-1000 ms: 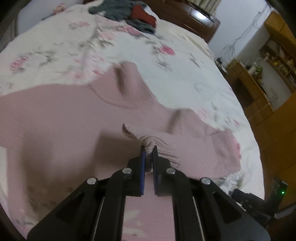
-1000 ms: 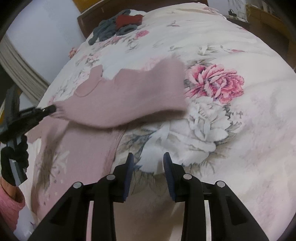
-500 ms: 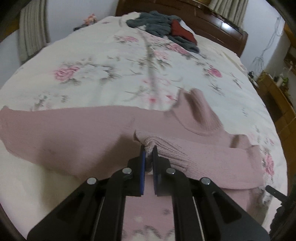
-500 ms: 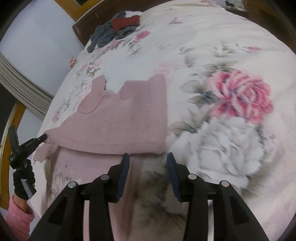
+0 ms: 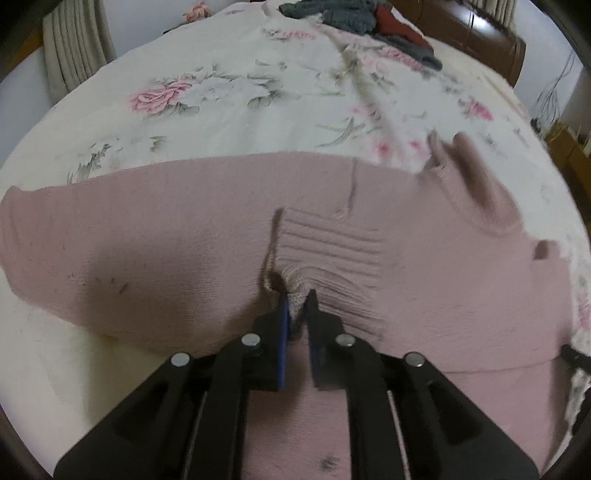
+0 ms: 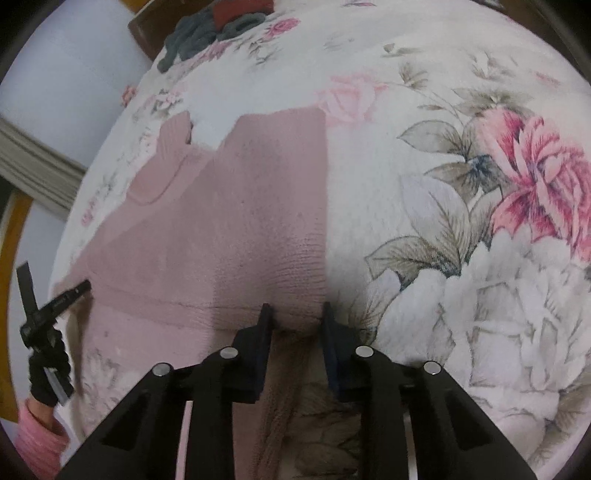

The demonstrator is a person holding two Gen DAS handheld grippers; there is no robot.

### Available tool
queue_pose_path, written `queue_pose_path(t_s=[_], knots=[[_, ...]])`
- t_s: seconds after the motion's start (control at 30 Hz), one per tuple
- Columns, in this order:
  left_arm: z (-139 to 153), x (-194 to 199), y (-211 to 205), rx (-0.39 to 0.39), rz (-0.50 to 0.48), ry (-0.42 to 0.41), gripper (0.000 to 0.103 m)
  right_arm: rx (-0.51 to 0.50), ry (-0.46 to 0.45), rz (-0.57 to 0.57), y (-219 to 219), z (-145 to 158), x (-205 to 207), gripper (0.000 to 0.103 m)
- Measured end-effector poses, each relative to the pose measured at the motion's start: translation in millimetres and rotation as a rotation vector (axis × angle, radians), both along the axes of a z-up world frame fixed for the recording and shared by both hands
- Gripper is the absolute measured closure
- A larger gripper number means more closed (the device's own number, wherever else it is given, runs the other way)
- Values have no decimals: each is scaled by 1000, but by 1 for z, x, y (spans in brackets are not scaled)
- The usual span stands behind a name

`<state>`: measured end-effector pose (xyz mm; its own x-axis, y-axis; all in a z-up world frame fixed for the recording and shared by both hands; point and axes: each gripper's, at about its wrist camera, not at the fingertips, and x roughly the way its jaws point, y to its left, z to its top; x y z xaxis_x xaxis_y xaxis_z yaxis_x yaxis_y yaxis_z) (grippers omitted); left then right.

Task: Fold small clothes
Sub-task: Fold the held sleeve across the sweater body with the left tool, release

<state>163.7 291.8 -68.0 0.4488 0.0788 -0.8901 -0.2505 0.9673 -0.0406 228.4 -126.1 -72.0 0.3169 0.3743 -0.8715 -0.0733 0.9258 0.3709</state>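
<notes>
Bed: floral bedspread (image 5: 236, 122) beneath my pink sweater (image 5: 166, 243).
Left claw (image 5: 297, 306): I see it pinching the ribbed cuff (image 5: 328, 251).
Right claw (image 6: 295, 317): spread, straddling the sweater's corner.

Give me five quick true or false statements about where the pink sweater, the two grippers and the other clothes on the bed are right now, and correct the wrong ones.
1. The left gripper is shut on the ribbed cuff of the pink sweater. True.
2. The right gripper is clamped on the sweater. False: its jaws stand open at the sweater's edge.
3. The sweater lies on a bare wooden floor. False: it lies on a floral bedspread.
4. A pile of grey and red clothes sits at the far end of the bed. True.
5. The sleeve is folded across the sweater's body. True.
</notes>
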Motion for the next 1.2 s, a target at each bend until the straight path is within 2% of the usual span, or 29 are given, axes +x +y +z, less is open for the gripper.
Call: queue_pose_path(t_s=[0.1, 0.2, 0.27, 0.37, 0.4, 0.43, 0.5, 0.6, 0.73, 0.8, 1.0, 1.2], knots=[[2, -2, 9, 9, 18, 10, 83, -34, 2, 14, 5, 0, 3, 78], [13, -8, 25, -13, 71, 2, 83, -45, 13, 16, 7, 2, 4, 78], [27, -12, 29, -45, 88, -27, 83, -51, 12, 6, 7, 10, 3, 73], [46, -12, 8, -64, 25, -64, 79, -56, -68, -8, 11, 39, -1, 71], [49, -10, 0, -66, 0, -68, 73, -46, -88, -5, 14, 47, -1, 70], [50, -8, -11, -72, -32, -65, 66, -29, -98, 3, 18, 53, 0, 69], [46, 0, -35, -92, -96, -46, 63, 6, -91, 37, 33, 58, 4, 69], [28, 8, -53, -96, -127, 6, 63, -20, -73, 85, 57, 51, 8, 69], [-5, 14, -50, -94, -103, 90, 63, -36, 0, 82, 63, 22, 14, 69], [-13, 13, -46, -97, -109, 88, 63, -32, 22, 72, 58, 7, 15, 70], [-17, 11, -51, -59, -146, 77, 63, 30, 32, 46, 47, -5, 13, 70], [-16, 12, -49, -74, -131, 79, 62, -30, 31, 58, 56, -2, 13, 70]])
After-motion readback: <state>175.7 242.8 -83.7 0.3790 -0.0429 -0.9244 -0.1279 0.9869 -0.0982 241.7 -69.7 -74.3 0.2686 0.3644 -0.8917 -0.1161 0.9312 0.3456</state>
